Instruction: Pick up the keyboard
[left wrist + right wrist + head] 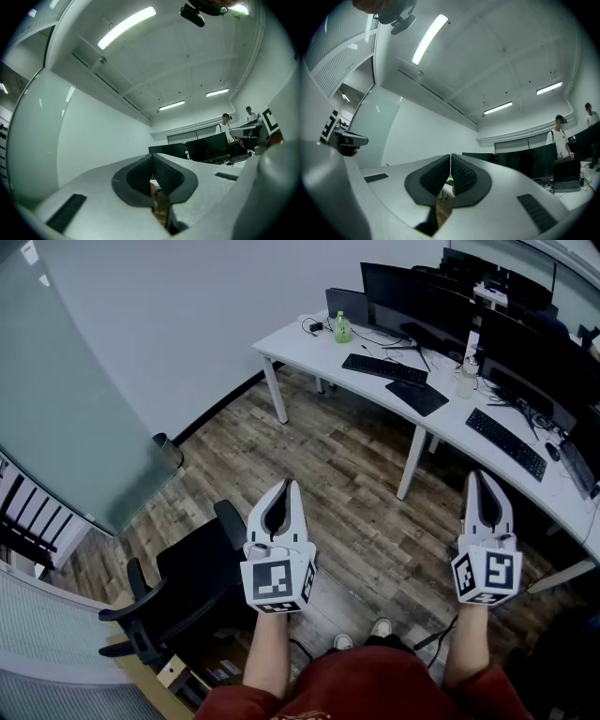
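Two black keyboards lie on the long white desk at the far right: one keyboard in front of the monitors, a second keyboard further right. My left gripper hovers over the wooden floor, well short of the desk, shut with nothing in it. My right gripper is level with it, close to the desk's front edge and just below the second keyboard, also shut and empty. In the left gripper view the left gripper has its jaws together. The right gripper view shows the right gripper with pads touching.
Several dark monitors, a green bottle and a black pad share the desk. A black office chair stands at the lower left beside a glass wall. Two people stand far off behind the monitors.
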Demonstrator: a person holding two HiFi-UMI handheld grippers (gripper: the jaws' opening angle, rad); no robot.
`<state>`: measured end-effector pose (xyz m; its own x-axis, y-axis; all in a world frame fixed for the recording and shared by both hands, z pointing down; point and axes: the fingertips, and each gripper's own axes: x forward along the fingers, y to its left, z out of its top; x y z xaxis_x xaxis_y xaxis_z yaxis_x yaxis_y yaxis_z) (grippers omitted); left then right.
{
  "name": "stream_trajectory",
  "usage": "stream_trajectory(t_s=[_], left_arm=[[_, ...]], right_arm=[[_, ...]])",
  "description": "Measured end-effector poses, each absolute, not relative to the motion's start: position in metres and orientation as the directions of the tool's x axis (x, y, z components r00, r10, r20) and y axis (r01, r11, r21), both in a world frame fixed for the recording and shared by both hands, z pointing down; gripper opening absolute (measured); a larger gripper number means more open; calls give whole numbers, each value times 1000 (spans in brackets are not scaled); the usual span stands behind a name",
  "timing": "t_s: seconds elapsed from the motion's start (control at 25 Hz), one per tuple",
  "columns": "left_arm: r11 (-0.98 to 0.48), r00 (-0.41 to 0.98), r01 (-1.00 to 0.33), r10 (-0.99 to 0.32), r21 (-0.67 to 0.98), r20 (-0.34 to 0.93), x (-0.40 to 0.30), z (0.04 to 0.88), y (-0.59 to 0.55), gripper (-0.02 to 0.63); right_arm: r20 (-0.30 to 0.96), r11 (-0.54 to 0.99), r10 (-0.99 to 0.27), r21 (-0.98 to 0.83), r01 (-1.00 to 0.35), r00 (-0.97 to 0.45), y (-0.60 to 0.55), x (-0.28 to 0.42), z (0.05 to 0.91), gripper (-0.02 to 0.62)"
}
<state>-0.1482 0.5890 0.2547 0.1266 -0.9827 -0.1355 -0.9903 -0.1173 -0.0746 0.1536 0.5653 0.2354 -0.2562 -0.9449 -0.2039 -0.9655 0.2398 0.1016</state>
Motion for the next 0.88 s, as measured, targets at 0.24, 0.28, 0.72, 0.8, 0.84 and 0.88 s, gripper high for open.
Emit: stream_trajectory(t_s=[0.24, 0.28, 0.72, 0.8, 0.84, 0.88], left_arm=[[-117, 129, -989, -982, -95, -138, -172, 261, 609, 8], [-119, 131, -988, -982, -95, -137, -174, 261, 612, 8], [-134, 148, -985, -980, -112, -132, -189, 276, 618, 8], [-144, 159, -983, -979, -115, -130, -189, 278, 614, 8], [-147, 162, -982, -979, -117, -126, -189, 280, 611, 8], [-147, 161, -982, -979, -120, -121, -189, 281, 607, 8]], right_arm=[[-188, 192, -955, 193, -962, -228, 590, 125, 243, 6], [-182, 193, -957, 193, -962, -228, 593, 122, 244, 6], [-174, 202, -960, 101, -974, -217, 600, 114, 260, 6], [-174, 201, -961, 98, -975, -215, 596, 112, 262, 6], [-172, 201, -961, 98, -975, -216, 593, 111, 263, 6], [-171, 201, -961, 97, -975, -216, 589, 111, 264, 6]])
